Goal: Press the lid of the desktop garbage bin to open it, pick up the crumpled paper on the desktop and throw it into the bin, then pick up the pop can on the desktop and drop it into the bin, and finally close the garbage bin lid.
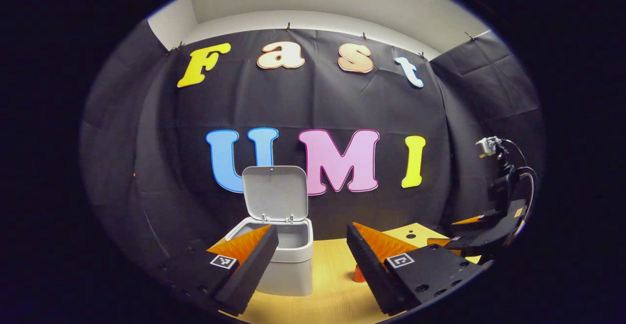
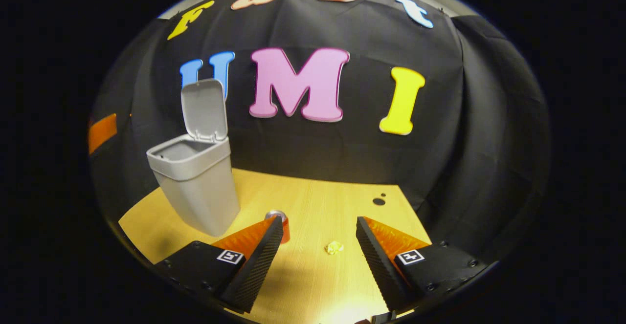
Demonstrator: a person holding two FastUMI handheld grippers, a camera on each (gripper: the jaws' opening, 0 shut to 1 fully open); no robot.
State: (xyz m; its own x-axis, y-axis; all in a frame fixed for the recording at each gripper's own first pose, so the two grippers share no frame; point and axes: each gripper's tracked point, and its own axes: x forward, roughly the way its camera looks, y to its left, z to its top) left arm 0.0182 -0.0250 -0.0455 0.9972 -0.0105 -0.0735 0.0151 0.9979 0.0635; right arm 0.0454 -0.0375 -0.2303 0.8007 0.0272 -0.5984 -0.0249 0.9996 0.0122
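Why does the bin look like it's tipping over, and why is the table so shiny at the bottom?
In the right gripper view the fisheye lens bends the bin so it leans; a light glares on the table near the bottom edge. In the left gripper view the bin stands straighter.

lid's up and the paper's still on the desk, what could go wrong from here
1. The crumpled paper is small and lies flat on the table; the open right tongs could pinch short or skid it away.
2. The pop can stands close beside it and might get knocked over.
3. The bin looks light, with its lid upright; a bump could shift it or drop the lid.
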